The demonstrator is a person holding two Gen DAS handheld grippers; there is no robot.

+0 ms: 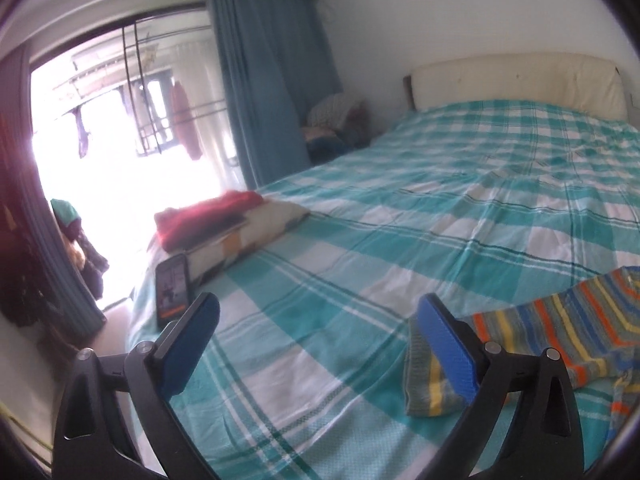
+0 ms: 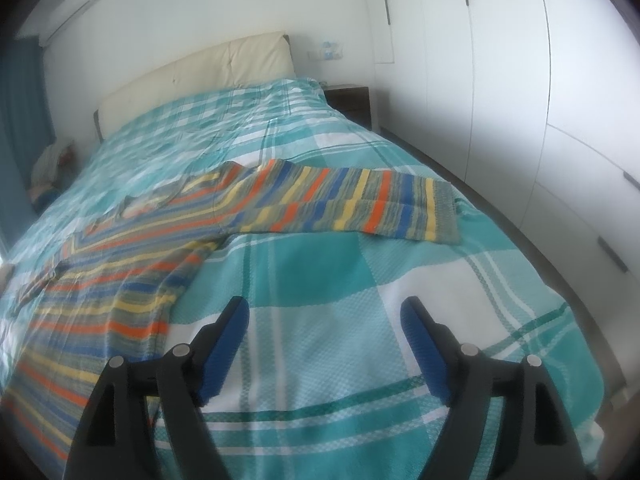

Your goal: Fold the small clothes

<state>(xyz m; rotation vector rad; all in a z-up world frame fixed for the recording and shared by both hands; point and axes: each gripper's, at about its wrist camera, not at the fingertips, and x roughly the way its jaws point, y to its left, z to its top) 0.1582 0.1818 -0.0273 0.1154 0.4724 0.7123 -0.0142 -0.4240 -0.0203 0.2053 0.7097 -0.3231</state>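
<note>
A striped knit sweater in orange, blue, yellow and grey lies flat on the teal checked bedspread, one sleeve stretched out to the right. In the left wrist view its other sleeve lies at the lower right, the cuff just behind the right finger. My left gripper is open above the bedspread, with nothing between its blue pads. My right gripper is open too, hovering over bare bedspread just right of the sweater's body, holding nothing.
A folded stack with a red garment on top sits near the bed's left edge, a phone propped beside it. A cream headboard is at the far end. Blue curtains and a bright window are left; white wardrobes are right.
</note>
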